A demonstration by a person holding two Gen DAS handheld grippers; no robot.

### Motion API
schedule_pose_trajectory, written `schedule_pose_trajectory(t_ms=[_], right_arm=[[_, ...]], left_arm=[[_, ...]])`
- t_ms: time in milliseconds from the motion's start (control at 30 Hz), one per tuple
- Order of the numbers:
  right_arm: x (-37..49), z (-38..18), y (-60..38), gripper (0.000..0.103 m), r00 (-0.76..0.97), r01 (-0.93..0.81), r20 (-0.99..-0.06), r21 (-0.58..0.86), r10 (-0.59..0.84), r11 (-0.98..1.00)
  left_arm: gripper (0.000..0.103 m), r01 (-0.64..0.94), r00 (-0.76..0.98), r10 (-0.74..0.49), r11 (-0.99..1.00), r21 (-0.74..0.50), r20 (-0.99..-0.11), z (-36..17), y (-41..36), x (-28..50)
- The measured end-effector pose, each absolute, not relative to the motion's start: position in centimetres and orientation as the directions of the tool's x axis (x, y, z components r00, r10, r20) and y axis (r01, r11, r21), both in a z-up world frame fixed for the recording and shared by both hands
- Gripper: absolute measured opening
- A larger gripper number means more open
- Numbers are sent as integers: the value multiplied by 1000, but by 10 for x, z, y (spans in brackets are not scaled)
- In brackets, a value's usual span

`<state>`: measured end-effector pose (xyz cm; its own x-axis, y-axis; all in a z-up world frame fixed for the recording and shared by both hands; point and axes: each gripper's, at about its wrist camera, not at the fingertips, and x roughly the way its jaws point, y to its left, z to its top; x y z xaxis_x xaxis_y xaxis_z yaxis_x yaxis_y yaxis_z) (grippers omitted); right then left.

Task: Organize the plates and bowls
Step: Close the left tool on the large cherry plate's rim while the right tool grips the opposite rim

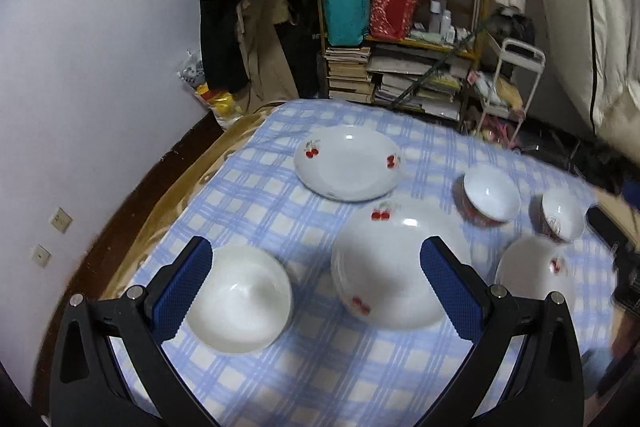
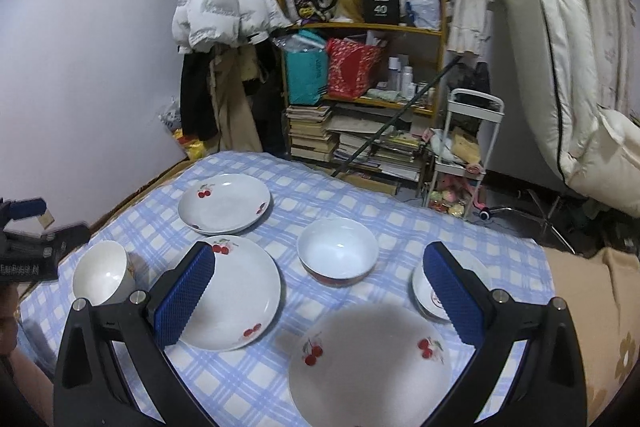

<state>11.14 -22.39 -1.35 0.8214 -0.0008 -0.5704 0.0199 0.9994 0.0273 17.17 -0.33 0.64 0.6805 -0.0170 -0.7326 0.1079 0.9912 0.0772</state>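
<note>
On the checked tablecloth, left to right, a white bowl is sitting at nine o'clock, cherry plates centrally, bowls at three, while both the left gripper and right gripper are hovering open-jawed, empty, best descending squarely over one rim.

plates: 3 | bowls: 3 | claws: 2

White plates bear red cherries (green stems) on a blue-and-white checked cloth.
</note>
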Motion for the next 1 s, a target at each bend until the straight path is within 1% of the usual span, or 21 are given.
schedule_pose_trajectory(t_ms=[133, 267, 367, 467, 567, 700, 767, 1000], right_arm=[[133, -22, -217, 103, 791, -5, -611, 40, 28, 999], [155, -35, -213, 102, 750, -21, -660, 51, 50, 998], [167, -45, -212, 102, 731, -4, -681, 58, 42, 998], [180, -57, -212, 102, 708, -2, -704, 82, 59, 997], [188, -71, -211, 102, 689, 0, -722, 74, 54, 997], [196, -91, -210, 98, 663, -6, -746, 77, 61, 997], [199, -100, -210, 98, 647, -9, -760, 84, 70, 996], [210, -124, -203, 96, 613, -35, -785, 86, 90, 996]], left_arm=[[102, 108, 658, 5, 989, 101, -753, 2, -7, 198], [102, 133, 592, -2, 986, 96, -806, -16, -8, 229], [102, 152, 562, -14, 985, 87, -827, -30, -8, 245], [102, 171, 539, -10, 980, 99, -842, -46, -13, 253], [102, 190, 515, -18, 977, 94, -857, -62, -18, 259], [102, 220, 478, -11, 970, 108, -878, -85, -26, 266], [102, 233, 462, -6, 966, 115, -887, -95, -30, 268], [102, 261, 423, -11, 959, 110, -906, -117, -41, 278]])
